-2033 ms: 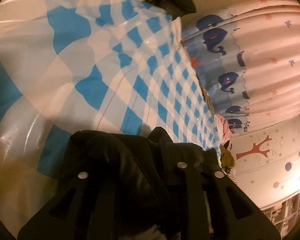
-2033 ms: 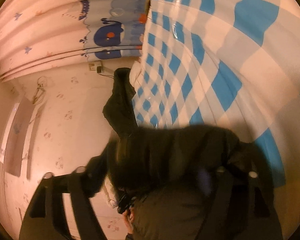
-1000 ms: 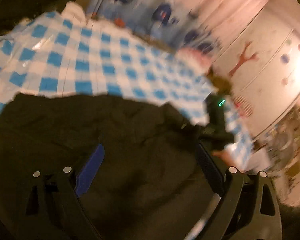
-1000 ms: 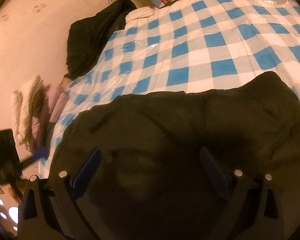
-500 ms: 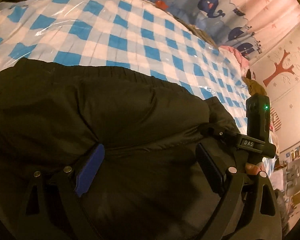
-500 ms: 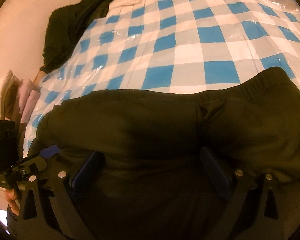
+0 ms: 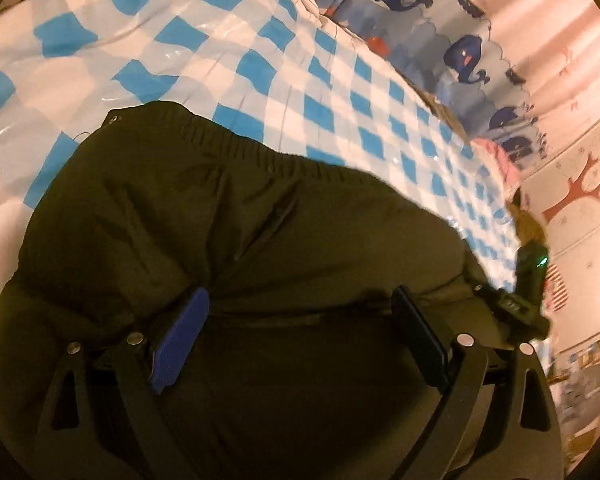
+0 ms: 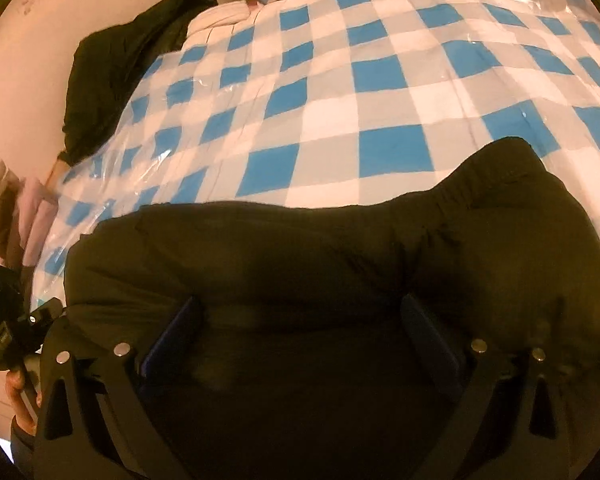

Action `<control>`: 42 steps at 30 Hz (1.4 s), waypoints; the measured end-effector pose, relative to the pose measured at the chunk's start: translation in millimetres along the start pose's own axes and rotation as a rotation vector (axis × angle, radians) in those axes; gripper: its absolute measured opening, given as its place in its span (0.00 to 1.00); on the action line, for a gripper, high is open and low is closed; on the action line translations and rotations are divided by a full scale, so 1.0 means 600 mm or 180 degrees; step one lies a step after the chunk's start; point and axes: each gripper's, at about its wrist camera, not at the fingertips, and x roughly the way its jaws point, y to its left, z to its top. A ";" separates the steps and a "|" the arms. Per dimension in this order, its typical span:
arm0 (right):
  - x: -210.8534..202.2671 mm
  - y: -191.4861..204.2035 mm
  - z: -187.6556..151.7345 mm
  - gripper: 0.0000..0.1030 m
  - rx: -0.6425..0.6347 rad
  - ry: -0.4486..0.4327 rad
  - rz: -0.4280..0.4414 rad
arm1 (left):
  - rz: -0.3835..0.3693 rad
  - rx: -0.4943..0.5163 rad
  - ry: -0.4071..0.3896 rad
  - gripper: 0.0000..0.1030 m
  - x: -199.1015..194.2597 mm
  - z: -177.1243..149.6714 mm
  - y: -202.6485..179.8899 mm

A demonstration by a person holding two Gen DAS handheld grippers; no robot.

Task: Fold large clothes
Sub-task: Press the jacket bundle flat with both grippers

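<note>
A large black padded garment with an elastic hem lies spread on the blue-and-white checked bed cover. My left gripper hovers over its near part, open, with nothing between the blue pads. In the right wrist view the same garment fills the lower half, and my right gripper stands open above it. The other gripper shows at the right edge of the left view and at the left edge of the right view, held by a hand.
A second black garment lies at the bed's far corner by the wall. Folded pale cloths sit at the bed's left edge. A whale-print curtain hangs behind the bed, beside a wall with a tree sticker.
Both grippers let go of the black garment, which dropped flat onto the bed. Both now hold open over it and have drawn slightly nearer.
</note>
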 end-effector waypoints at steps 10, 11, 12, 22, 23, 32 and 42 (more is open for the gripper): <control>-0.136 -0.054 -0.096 0.93 0.0042 -0.0421 0.0070 | -0.0117 0.0096 -0.0193 0.86 -0.092 -0.055 -0.009; -0.126 -0.069 -0.110 0.93 0.0079 -0.0418 0.0120 | -0.0170 0.0117 -0.0179 0.86 -0.081 -0.069 0.004; -0.120 -0.076 -0.124 0.93 0.0034 -0.0495 0.0187 | -0.0210 0.0159 -0.0203 0.86 -0.075 -0.079 0.010; -0.213 -0.027 -0.175 0.93 -0.0140 -0.0813 0.0069 | -0.0173 0.0209 -0.0498 0.86 -0.152 -0.114 -0.025; -0.196 -0.032 -0.190 0.93 -0.0179 -0.0723 -0.0018 | -0.0129 0.0259 -0.0503 0.87 -0.149 -0.124 -0.021; -0.258 0.054 -0.240 0.93 -0.0282 -0.0564 0.0557 | 0.0115 0.0285 -0.0398 0.87 -0.183 -0.169 -0.031; -0.177 0.238 -0.443 0.93 -0.0332 0.0542 0.2047 | -0.0381 -0.0600 -0.0284 0.87 -0.283 -0.260 0.037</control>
